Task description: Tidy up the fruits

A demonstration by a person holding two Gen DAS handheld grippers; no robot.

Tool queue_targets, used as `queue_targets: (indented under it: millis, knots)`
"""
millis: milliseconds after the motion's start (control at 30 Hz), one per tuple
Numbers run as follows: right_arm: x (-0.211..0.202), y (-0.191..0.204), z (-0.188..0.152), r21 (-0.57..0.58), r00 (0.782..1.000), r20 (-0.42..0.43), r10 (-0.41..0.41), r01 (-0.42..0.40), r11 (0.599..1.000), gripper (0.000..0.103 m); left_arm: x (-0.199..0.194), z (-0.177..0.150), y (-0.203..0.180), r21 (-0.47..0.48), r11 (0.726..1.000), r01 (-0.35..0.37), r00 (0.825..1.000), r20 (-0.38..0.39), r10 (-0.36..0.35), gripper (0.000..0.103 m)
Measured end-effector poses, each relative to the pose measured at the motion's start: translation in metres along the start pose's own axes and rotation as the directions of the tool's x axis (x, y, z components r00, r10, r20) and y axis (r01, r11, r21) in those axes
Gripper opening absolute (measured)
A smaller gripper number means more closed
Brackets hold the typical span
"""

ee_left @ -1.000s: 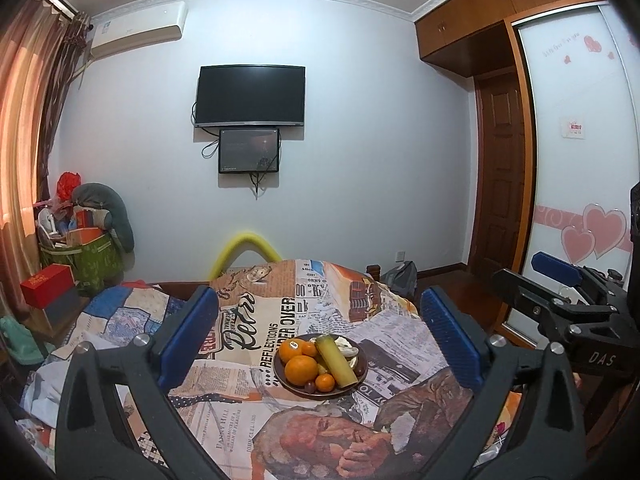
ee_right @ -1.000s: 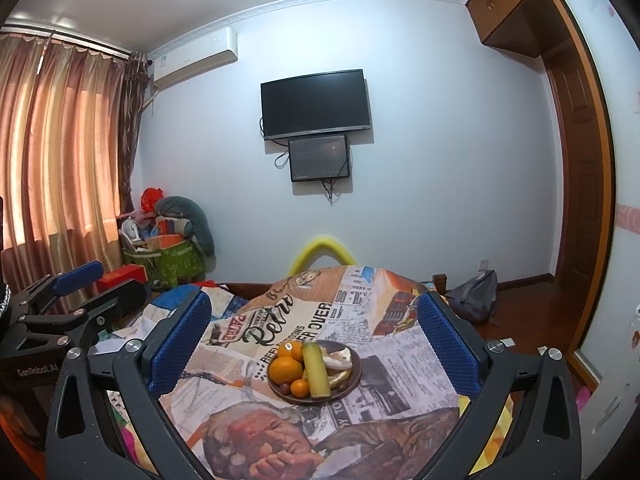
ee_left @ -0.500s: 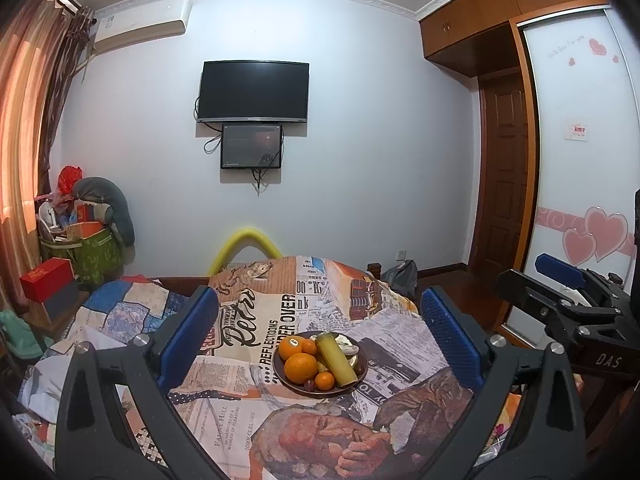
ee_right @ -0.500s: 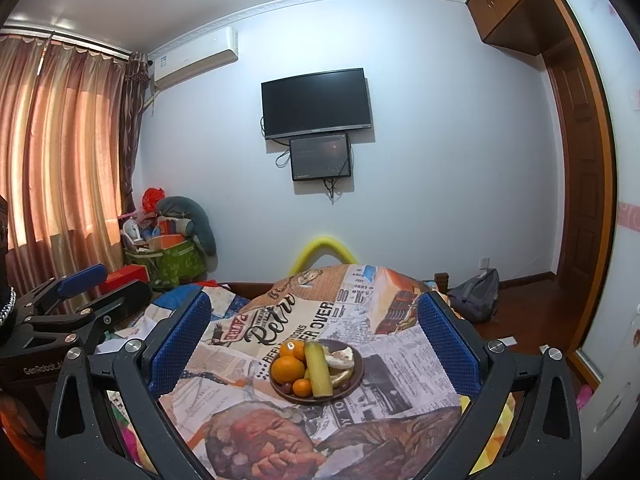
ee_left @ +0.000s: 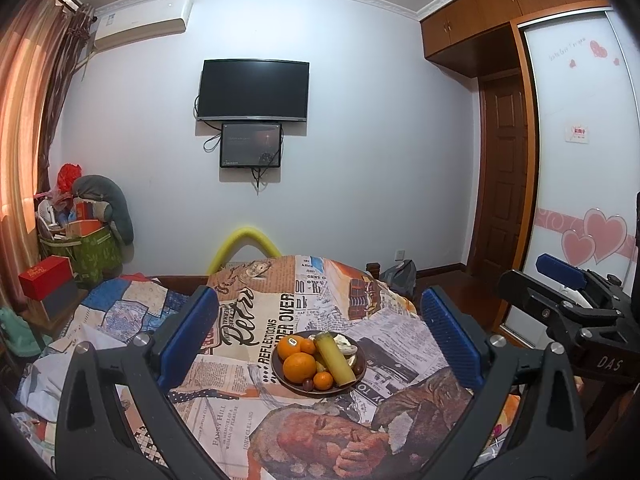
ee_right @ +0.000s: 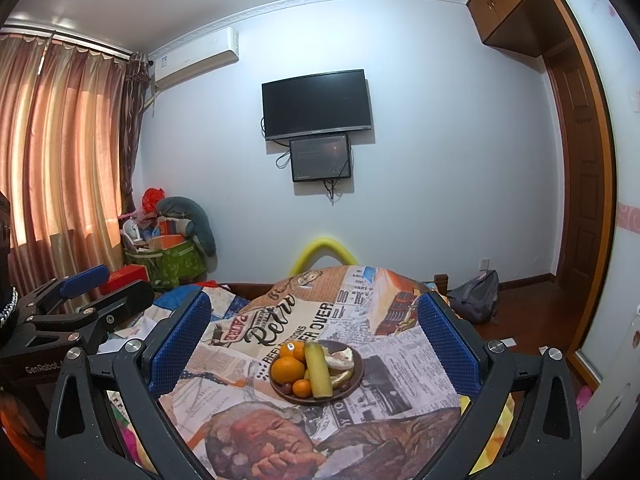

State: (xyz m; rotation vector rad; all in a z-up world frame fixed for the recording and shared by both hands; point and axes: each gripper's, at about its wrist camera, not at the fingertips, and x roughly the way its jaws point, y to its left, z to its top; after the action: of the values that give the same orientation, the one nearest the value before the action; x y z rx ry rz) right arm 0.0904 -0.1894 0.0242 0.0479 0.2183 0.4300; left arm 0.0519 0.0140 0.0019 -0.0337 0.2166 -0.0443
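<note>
The fruit plate (ee_left: 319, 364) sits mid-table on the newspaper-print cloth (ee_left: 256, 320), holding oranges (ee_left: 299, 367) and a yellow-green stick-shaped piece (ee_left: 334, 358). Your left gripper (ee_left: 318, 334) and right gripper (ee_right: 314, 338) hover well short of it, fingers spread wide, holding nothing.

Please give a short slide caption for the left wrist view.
Open left gripper hovers above brown plate of oranges on a newspaper-print cloth.

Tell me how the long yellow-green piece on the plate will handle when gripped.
The long yellow-green piece looks stiff and cylindrical, so probably apt to roll once freed. It leans on oranges in the plate, which may shift when it lifts.
</note>
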Motion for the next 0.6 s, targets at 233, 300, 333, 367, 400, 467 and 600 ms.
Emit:
queue_targets:
  millis: [233, 300, 333, 367, 400, 467, 600]
  knots:
    - [-0.0010, 0.0002, 0.0024, -0.004, 1.000, 0.002, 0.000, 0.000, 1.000, 0.103, -0.0002, -0.0004, -0.0010, 0.000, 1.000, 0.003, 1.000, 0.002, -0.003, 0.103]
    - [-0.0013, 0.0001, 0.0027, -0.003, 1.000, 0.003, -0.001, 0.001, 1.000, 0.103, -0.0002, -0.0009, -0.0016, 0.001, 1.000, 0.003, 1.000, 0.002, -0.003, 0.103]
    - [-0.0011, 0.0003, 0.0026, -0.003, 1.000, 0.003, -0.001, 0.001, 1.000, 0.103, -0.0004, -0.0009, -0.0016, 0.000, 1.000, 0.004, 1.000, 0.002, -0.004, 0.103]
    - [-0.0013, 0.0005, 0.0028, -0.002, 1.000, 0.003, 0.000, 0.000, 1.000, 0.103, -0.0001, -0.0007, -0.0016, 0.000, 1.000, 0.004, 1.000, 0.001, -0.004, 0.103]
    - [-0.0013, 0.0005, 0.0032, -0.002, 1.000, 0.003, 0.000, 0.000, 1.000, 0.103, -0.0002, -0.0009, -0.0019, 0.000, 1.000, 0.004, 1.000, 0.001, -0.004, 0.103]
    - [-0.0014, 0.0006, 0.0031, -0.003, 1.000, 0.003, 0.000, 0.001, 1.000, 0.103, -0.0002, -0.0008, -0.0018, 0.000, 1.000, 0.004, 1.000, 0.001, -0.004, 0.103]
    - [-0.0012, 0.0006, 0.0034, -0.002, 1.000, 0.004, 0.000, 0.000, 1.000, 0.103, 0.0000, -0.0008, -0.0024, 0.000, 1.000, 0.007, 1.000, 0.000, -0.007, 0.103]
